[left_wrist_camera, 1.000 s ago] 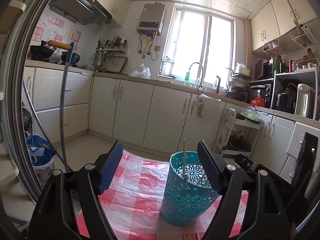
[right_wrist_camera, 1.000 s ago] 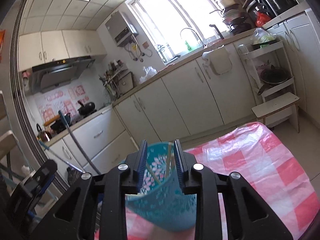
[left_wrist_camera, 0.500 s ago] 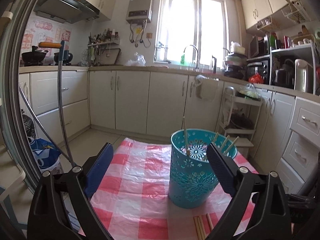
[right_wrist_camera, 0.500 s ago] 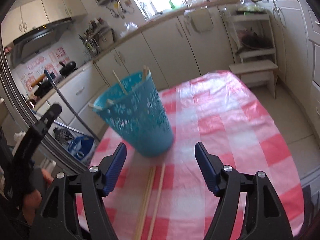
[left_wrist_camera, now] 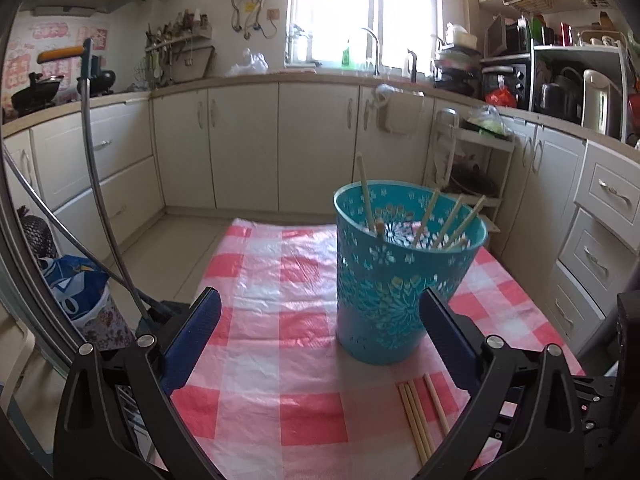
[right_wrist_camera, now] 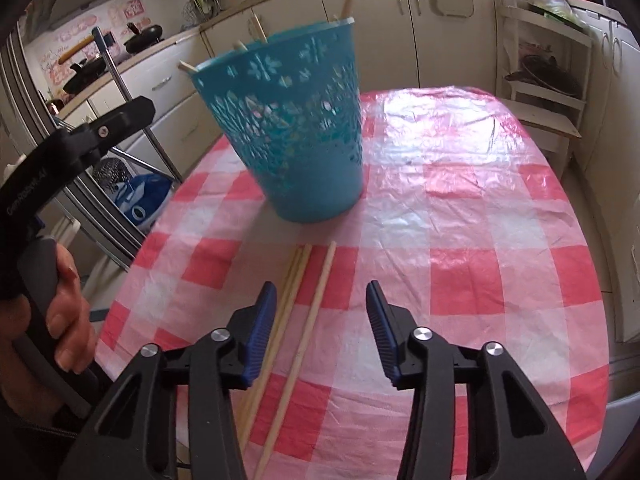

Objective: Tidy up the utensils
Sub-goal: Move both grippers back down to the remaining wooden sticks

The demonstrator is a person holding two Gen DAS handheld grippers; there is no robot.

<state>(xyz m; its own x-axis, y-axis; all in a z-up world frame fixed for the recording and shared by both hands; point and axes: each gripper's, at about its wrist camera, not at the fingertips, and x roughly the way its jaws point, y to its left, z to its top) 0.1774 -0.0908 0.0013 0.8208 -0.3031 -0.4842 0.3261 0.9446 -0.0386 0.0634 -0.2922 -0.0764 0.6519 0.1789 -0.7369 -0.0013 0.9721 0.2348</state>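
Observation:
A teal perforated basket (left_wrist_camera: 396, 280) stands on the pink checked tablecloth and holds several wooden chopsticks (left_wrist_camera: 444, 220). It also shows in the right wrist view (right_wrist_camera: 296, 120). More chopsticks (right_wrist_camera: 304, 320) lie loose on the cloth in front of the basket, also seen in the left wrist view (left_wrist_camera: 420, 412). My right gripper (right_wrist_camera: 322, 308) is open and empty, low over the loose chopsticks. My left gripper (left_wrist_camera: 320, 320) is open and empty, left of the basket. The left gripper's body (right_wrist_camera: 60, 148) shows at the left of the right wrist view.
The table (right_wrist_camera: 500, 240) is oval with a pink and white checked plastic cover. Kitchen cabinets (left_wrist_camera: 280, 140) and a white shelf rack (left_wrist_camera: 472, 160) stand behind. A blue bag (left_wrist_camera: 76, 288) and metal tubes (left_wrist_camera: 100, 200) are at the table's left.
My right gripper opened, let go of a chopstick into the basket, then pulled back and dropped down over the loose chopsticks. My left gripper tilted down toward the table.

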